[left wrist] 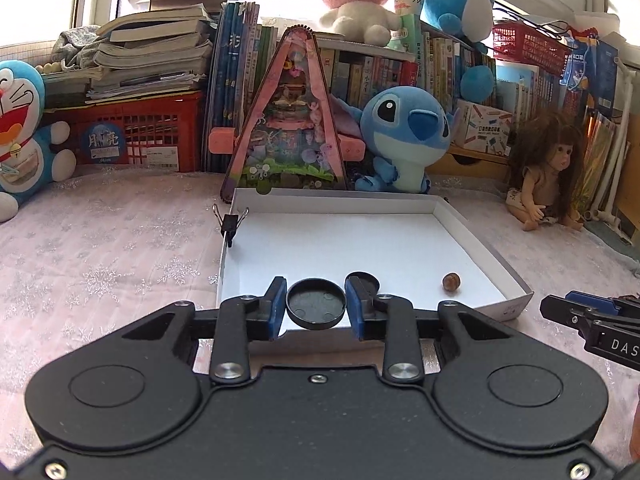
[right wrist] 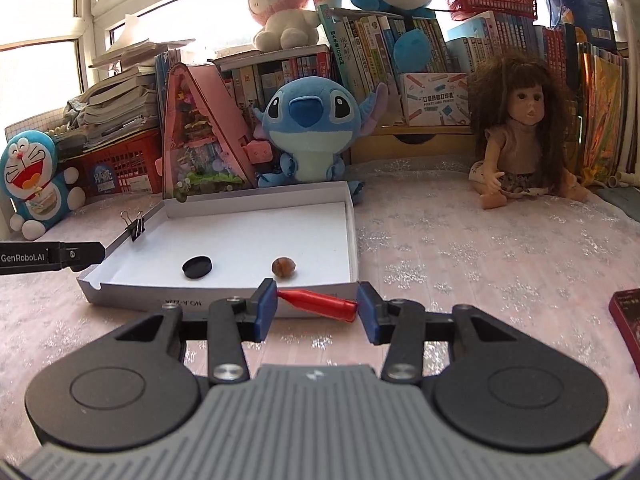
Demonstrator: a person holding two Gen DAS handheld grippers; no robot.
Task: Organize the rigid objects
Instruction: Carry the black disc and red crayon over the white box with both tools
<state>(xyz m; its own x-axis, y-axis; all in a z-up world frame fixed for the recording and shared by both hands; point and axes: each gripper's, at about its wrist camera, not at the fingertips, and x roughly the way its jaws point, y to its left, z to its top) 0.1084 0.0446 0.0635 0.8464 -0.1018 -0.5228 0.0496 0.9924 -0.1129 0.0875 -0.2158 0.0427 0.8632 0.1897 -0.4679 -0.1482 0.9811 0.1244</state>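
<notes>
In the left wrist view my left gripper is shut on a round black cap, held just above the near edge of a shallow white box. A second black cap and a small brown nut-like ball lie inside the box. In the right wrist view my right gripper is shut on a red tapered tube, held lengthwise between the pads in front of the box's near wall. The black cap and the brown ball show there too.
A black binder clip is clipped on the box's left wall. Plush toys, a pink triangular house model, a doll, red crates and rows of books line the back. A dark red object lies at the right edge.
</notes>
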